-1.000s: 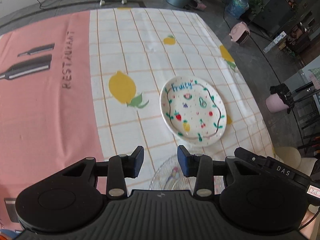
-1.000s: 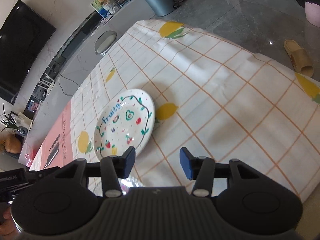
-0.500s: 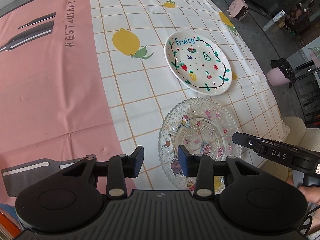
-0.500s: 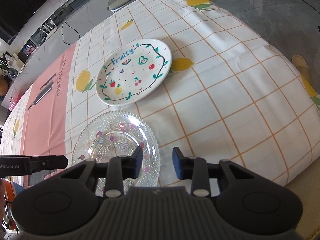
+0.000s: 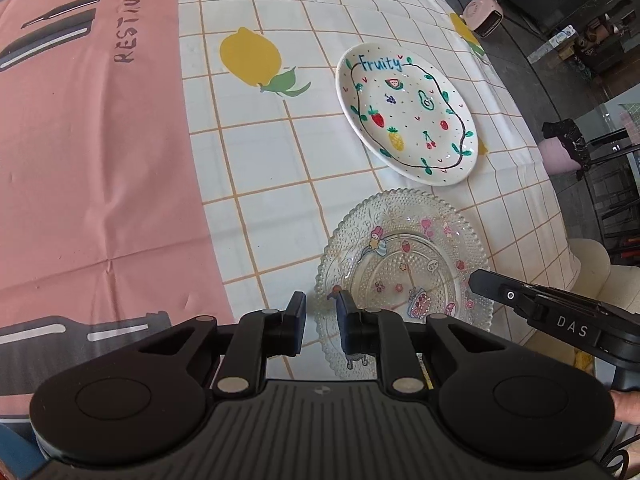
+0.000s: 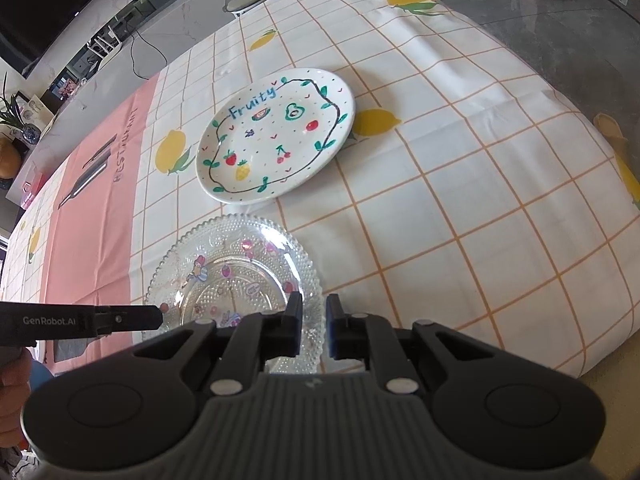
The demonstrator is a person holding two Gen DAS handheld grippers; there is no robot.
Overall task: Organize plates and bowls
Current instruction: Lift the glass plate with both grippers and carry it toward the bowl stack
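Note:
A clear beaded glass plate (image 5: 404, 276) with cartoon stickers lies on the tablecloth near me, also seen in the right wrist view (image 6: 236, 276). Just beyond it lies a white plate (image 5: 406, 114) painted with fruit and the word "Fruity" (image 6: 276, 140). My left gripper (image 5: 321, 314) straddles the glass plate's left rim; its jaws are closing, with a gap still showing beside the rim. My right gripper (image 6: 314, 320) is shut on the glass plate's right rim. Each gripper's black finger shows in the other's view, the right gripper (image 5: 478, 280) and the left gripper (image 6: 154, 316).
The table wears a white checked cloth (image 6: 460, 184) with lemons and a pink "RESTAURANT" strip (image 5: 92, 140). Its edge drops off on the right to a grey floor with a slipper (image 6: 610, 130), a pink heater (image 5: 484, 20) and a pink bin (image 5: 560, 152).
Both grippers have tilted down and come in over the glass plate, which was barely visible before. Both pairs of jaws have narrowed around its opposite rims.

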